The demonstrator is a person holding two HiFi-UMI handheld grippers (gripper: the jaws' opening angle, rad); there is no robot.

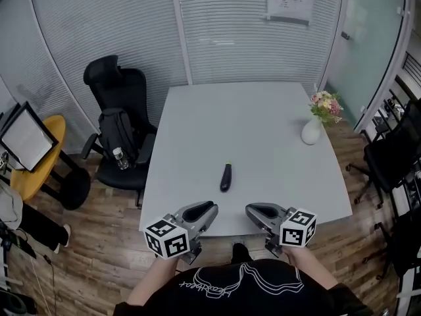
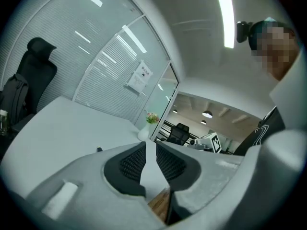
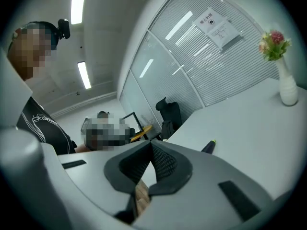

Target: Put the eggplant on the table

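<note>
A small dark eggplant (image 1: 225, 176) with a green stem lies on the white table (image 1: 256, 110), a little back from its near edge. Both grippers hover over that near edge, pointing across the table, with the eggplant ahead and between them. My left gripper (image 1: 209, 210) holds nothing; its pads stand a narrow slit apart (image 2: 150, 143), and the eggplant (image 2: 98, 149) shows as a dark speck beyond its left jaw. My right gripper (image 1: 251, 210) has its tips together (image 3: 151, 143) and is empty; the eggplant (image 3: 208, 147) peeks over its right jaw.
A white vase of flowers (image 1: 311, 130) stands near the table's right edge. A black office chair with a backpack (image 1: 118, 133) sits at the table's left side, a yellow round stool (image 1: 39, 157) further left. Wooden floor lies below the near edge.
</note>
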